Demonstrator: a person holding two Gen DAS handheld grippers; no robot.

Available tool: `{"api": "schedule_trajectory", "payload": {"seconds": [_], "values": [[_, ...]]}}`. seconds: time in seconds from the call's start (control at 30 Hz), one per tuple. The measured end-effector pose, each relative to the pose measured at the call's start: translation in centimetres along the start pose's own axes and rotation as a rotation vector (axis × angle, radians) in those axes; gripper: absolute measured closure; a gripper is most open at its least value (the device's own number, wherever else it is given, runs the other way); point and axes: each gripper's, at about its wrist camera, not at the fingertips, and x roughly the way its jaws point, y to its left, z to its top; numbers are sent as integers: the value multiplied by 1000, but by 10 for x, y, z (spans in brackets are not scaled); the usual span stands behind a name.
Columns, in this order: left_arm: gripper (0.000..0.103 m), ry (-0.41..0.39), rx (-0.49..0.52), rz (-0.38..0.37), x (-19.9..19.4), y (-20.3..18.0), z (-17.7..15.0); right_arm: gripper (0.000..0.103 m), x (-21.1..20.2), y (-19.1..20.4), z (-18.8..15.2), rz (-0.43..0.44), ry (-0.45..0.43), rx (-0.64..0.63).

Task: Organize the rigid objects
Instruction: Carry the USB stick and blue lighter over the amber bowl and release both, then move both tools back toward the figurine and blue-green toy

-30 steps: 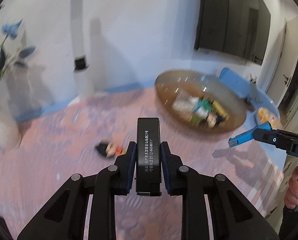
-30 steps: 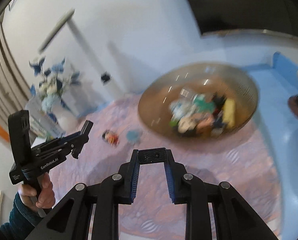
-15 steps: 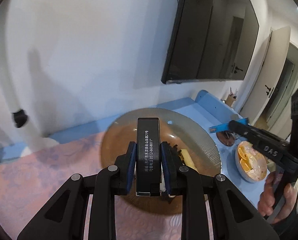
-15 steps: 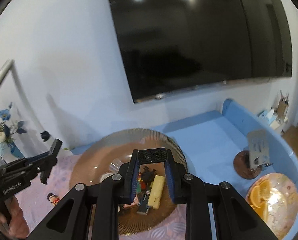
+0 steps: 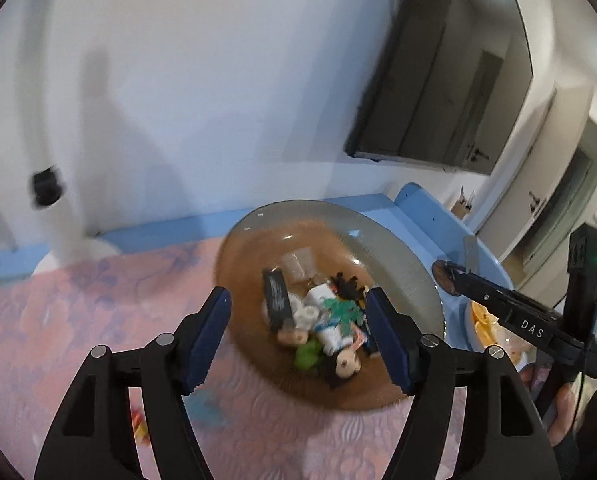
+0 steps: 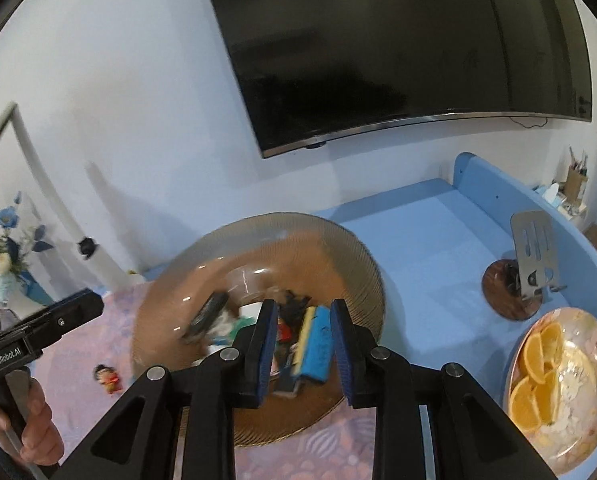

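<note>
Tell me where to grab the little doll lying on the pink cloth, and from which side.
Take the little doll across its red body, coming from above. It lies flat on the pink cloth, apart from the brown bowl, so nothing crowds it. The left claw is nearer; its jaws are opening and hold nothing. The doll's finer shape is too small to tell.

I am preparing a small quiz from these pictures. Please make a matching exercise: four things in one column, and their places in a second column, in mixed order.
Things:
1. black rectangular block
2. orange slices
3. small doll figure
4. metal stand

Places:
A. on the pink cloth, outside the bowl
B. on a round wooden base
C. in the brown glass bowl
D. on the glass plate

Pairs: 1-C, 2-D, 3-A, 4-B
</note>
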Motion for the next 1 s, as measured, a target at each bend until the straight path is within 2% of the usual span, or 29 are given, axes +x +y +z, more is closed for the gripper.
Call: {"api": "schedule_trajectory", "payload": {"seconds": [0.07, 0.13, 0.17, 0.27, 0.37, 0.4, 0.47, 0.57, 0.63, 0.7, 0.77, 0.83, 1.0], "values": [[35, -17, -14, 21, -19, 9, -9, 63, -9, 9, -4, 23, 6, 3], [35, -40, -10, 66, -43, 20, -22, 53, -23, 25, -11, 97, -5, -6], [35, -52, -7, 95, -54, 27, -29, 52, -29, 34, -15, 121, -13, -22], [23, -77, -41, 192, -85, 51, -63, 44, -47, 76, -35, 196, -32, -116], [22, -68, -96, 319, -99, 81, -106, 42, -47, 125, -67, 282, -9, -222], [22, -46, -117, 368, -99, 93, -123, 42, -43, 140, -79, 293, 5, -261], [23, -23, -140, 412, -101, 110, -148, 42, -27, 170, -106, 275, 33, -333], [23, -18, -191, 499, -95, 130, -182, 42, 6, 195, -140, 207, 51, -394], [22, 5, -241, 502, -95, 140, -185, 42, 31, 197, -157, 208, 109, -367], [21, -62, -237, 472, -101, 140, -185, 42, 49, 199, -162, 150, 177, -384], [20, -28, -255, 451, -97, 146, -185, 39, 52, 195, -162, 152, 181, -377], [20, 12, -276, 432, -93, 152, -186, 28, 57, 189, -162, 147, 202, -346], [20, 26, -313, 394, -90, 157, -192, 24, 63, 177, -158, 112, 212, -287]]}}
